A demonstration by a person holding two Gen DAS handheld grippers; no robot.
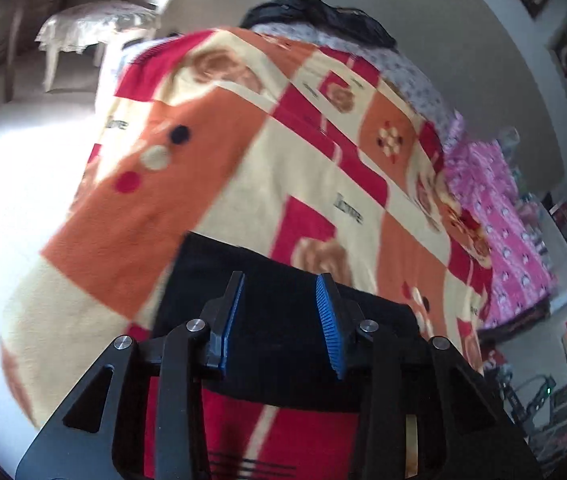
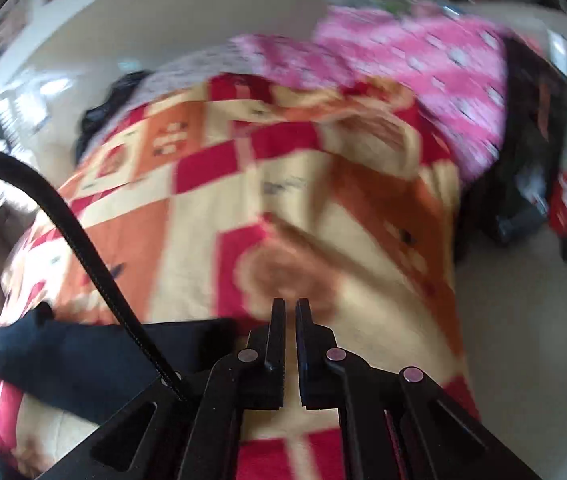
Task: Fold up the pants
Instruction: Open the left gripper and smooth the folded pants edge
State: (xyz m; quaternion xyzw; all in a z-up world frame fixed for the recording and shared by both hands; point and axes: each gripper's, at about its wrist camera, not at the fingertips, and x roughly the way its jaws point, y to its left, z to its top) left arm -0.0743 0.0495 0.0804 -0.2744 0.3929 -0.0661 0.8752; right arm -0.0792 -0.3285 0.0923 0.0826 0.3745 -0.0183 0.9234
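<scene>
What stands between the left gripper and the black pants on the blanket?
Nothing visible does. The left gripper is open directly above the black pants, which lie folded on the patterned blanket, with no object between them.

The blanket [image 1: 211, 184] on the bed carries the only readable words. In the left wrist view, "Love" stands in dark script on a cream patch near the middle, and again on a cream patch at the left edge, where it is blurred. In the right wrist view a dark script mark on a cream patch is too smeared to read.
</scene>
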